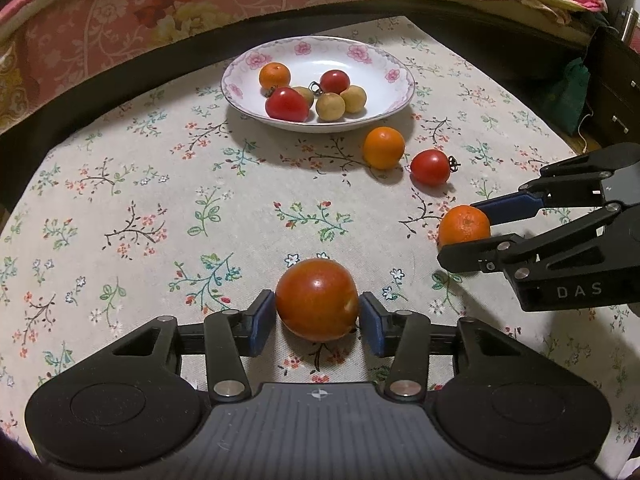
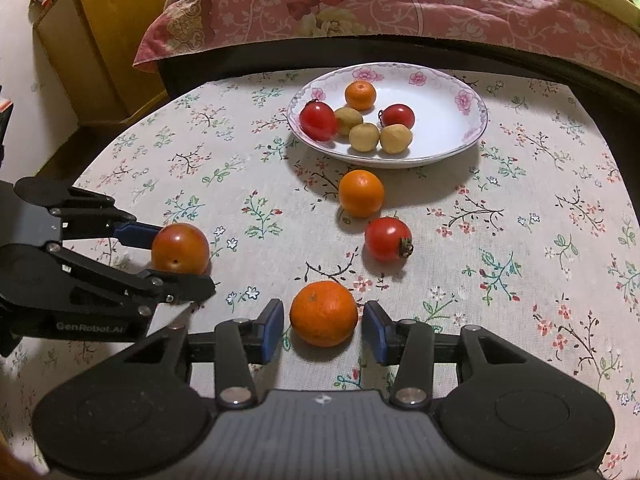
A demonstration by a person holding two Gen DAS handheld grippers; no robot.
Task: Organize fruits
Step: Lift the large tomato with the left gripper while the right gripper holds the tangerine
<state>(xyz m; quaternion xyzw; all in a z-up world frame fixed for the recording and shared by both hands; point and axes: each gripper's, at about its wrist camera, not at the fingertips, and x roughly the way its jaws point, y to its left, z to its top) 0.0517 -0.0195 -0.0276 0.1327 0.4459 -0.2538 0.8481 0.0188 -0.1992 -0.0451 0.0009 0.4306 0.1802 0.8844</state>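
Observation:
A white floral plate (image 1: pixel 384 60) (image 2: pixel 448 92) at the back of the table holds a small orange, two red tomatoes and three tan fruits. My left gripper (image 1: pixel 318 314) is open around a large orange-red tomato (image 1: pixel 317 299) (image 2: pixel 180 248) on the cloth, its pads at the tomato's sides. My right gripper (image 2: pixel 323 324) is open around an orange (image 2: pixel 323 313) (image 1: pixel 464 225), with small gaps at both pads. Between them and the plate lie another orange (image 1: pixel 383 147) (image 2: pixel 361 193) and a small red tomato (image 1: pixel 431 166) (image 2: pixel 387 238).
The table has a floral cloth (image 1: pixel 160 200). A bed with a pink quilt (image 1: pixel 160 8) runs along the far edge. A wooden cabinet (image 2: pixel 100 40) stands at far left, and dark drawers (image 1: pixel 616 92) at right.

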